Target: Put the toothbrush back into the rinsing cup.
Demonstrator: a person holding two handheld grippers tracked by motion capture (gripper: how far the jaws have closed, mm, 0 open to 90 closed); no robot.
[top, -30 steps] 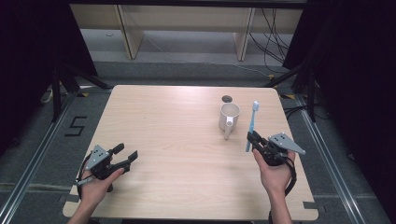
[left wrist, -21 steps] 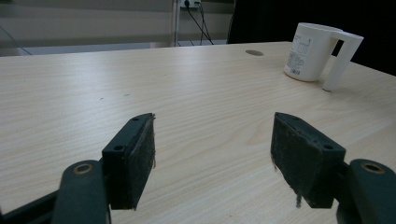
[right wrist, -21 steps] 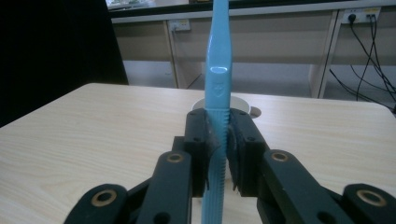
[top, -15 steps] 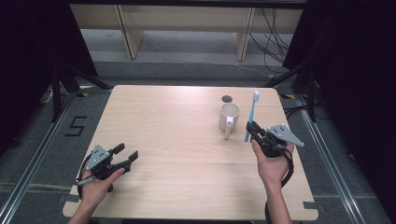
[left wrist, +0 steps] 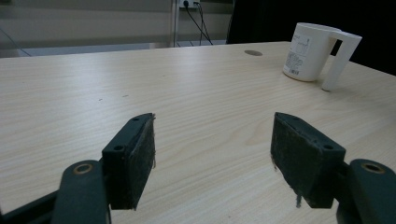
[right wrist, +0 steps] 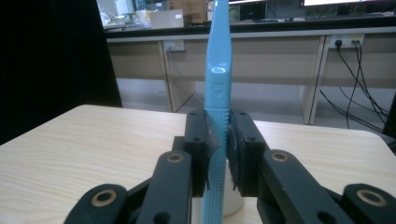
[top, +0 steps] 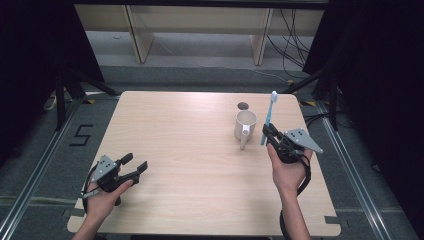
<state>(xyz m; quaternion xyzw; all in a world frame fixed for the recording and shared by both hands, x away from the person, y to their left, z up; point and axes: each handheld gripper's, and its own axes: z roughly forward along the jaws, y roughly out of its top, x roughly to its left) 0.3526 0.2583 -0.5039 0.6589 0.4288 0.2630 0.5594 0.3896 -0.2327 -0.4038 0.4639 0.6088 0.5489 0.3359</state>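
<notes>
A light blue toothbrush (top: 269,114) stands upright in my right gripper (top: 268,134), whose jaws are shut on its ribbed handle (right wrist: 217,140). It is held just right of a white mug (top: 245,125) that stands on the wooden table (top: 200,165) with its handle toward the person. The mug (right wrist: 232,204) peeks out low behind the jaws in the right gripper view. My left gripper (top: 134,165) rests low at the table's near left corner, open, with nothing between its pads (left wrist: 140,154). The mug (left wrist: 315,52) lies far ahead of it.
A small round hole (top: 243,105) sits in the tabletop behind the mug. Dark frame legs and cables stand past the far edge, near wooden shelving (top: 200,30). The table's edges are close to both hands.
My right gripper has carried the toothbrush a little away from the person and upward, staying beside the mug. The left gripper has stayed where it was.
</notes>
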